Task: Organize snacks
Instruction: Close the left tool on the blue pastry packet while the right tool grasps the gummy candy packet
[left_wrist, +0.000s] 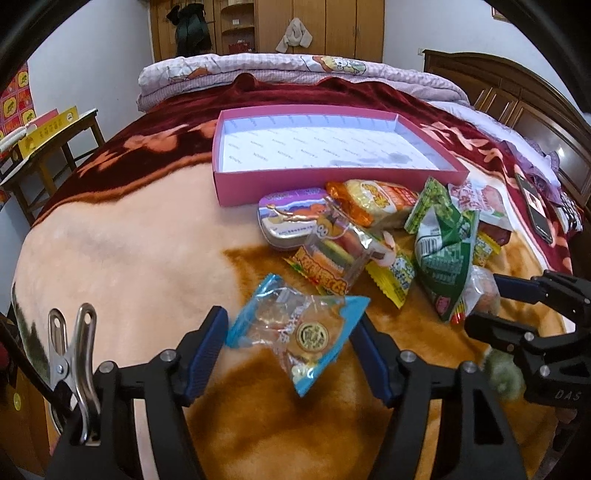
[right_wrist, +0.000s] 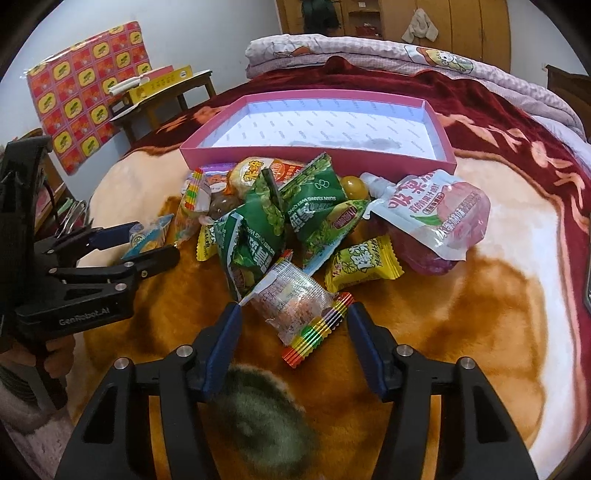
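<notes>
1. Bed (left_wrist: 122, 236), covered by a plush blanket in cream, orange and dark red; everything below lies on it.

2. Pink box (left_wrist: 236, 184), shallow, white-lined, open on top, lying flat beyond the snack heap with nothing inside that I can see.

3. Snack heap (right_wrist: 295, 221), bunched against the near wall of the box: a white and pink pouch (right_wrist: 436, 218), green packets (right_wrist: 255, 236), a yellow candy packet (right_wrist: 362, 266), an oval tin (left_wrist: 288, 221) and assorted small wrappers (overlapping, so I cannot count them).

4. My left gripper (left_wrist: 291, 332), jaws half open, straddling a blue-edged clear packet (left_wrist: 295, 328) that lies apart from the heap on its near left side. One blue pad sits just beside each end of it; I cannot tell whether either presses yet.

5. My right gripper (right_wrist: 295, 325), jaws at a middling width, either side of a clear packet with rainbow-striped ends (right_wrist: 299, 310) at the near edge of the heap. The right pad is at the striped end, the left pad near the other corner; firm contact is not evident.
</notes>
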